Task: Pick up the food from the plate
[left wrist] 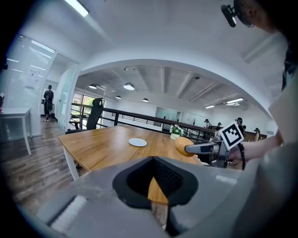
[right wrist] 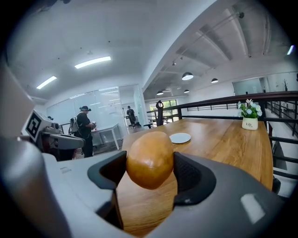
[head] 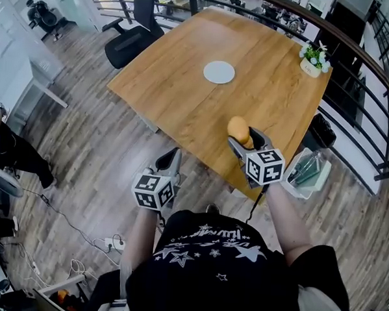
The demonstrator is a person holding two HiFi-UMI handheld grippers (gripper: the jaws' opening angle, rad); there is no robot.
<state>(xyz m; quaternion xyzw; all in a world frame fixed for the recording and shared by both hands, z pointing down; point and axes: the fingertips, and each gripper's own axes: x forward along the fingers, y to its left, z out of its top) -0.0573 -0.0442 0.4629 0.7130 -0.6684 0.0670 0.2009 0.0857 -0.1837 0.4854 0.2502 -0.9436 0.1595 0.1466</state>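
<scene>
Two grippers showed in the head view. The right gripper [head: 245, 142] was clenched on the food [right wrist: 150, 159], a rounded orange-brown lump pressed between both pads and held in the air over the near edge of the tabletop [head: 184, 99]. The white plate [head: 219, 72] lay near the tabletop's middle, well apart from the food. The left gripper [head: 170, 160] hung over the wooden floor, jaws narrowly apart, grasping nothing.
</scene>
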